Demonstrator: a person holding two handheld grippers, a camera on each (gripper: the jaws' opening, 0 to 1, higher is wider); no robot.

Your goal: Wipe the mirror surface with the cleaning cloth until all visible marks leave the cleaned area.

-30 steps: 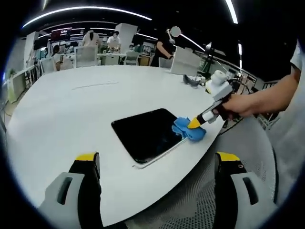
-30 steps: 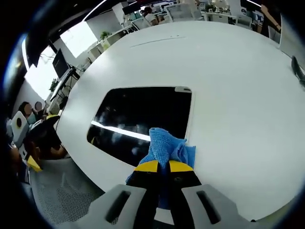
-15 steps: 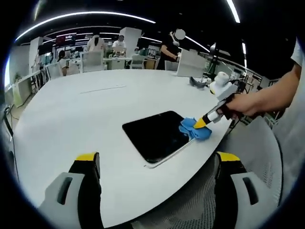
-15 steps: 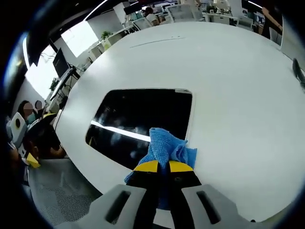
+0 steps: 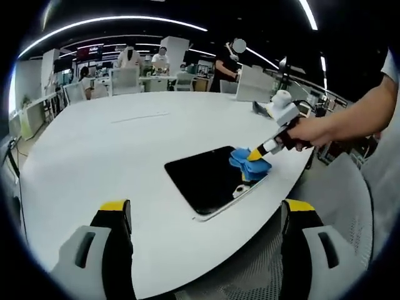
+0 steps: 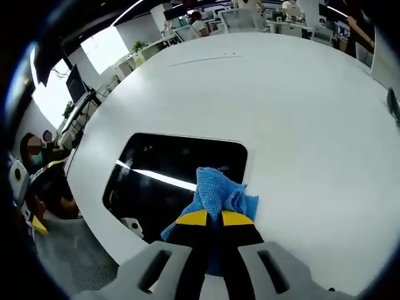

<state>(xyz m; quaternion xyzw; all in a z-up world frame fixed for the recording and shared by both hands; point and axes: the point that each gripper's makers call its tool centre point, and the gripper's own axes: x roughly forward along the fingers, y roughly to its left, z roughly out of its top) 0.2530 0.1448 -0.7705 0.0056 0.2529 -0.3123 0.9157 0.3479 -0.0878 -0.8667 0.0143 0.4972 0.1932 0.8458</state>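
White surface (image 5: 94,156) carries the dark mirror (image 5: 209,180) near its edge. Blue cleaning cloth (image 6: 215,190) rests on the mirror's corner, pinched in the closed right hand-held gripper (image 6: 208,219). Left hand-held gripper (image 5: 203,215) hangs wide apart, holding nothing.

A white table (image 5: 94,162) carries a dark mirror (image 5: 209,178).
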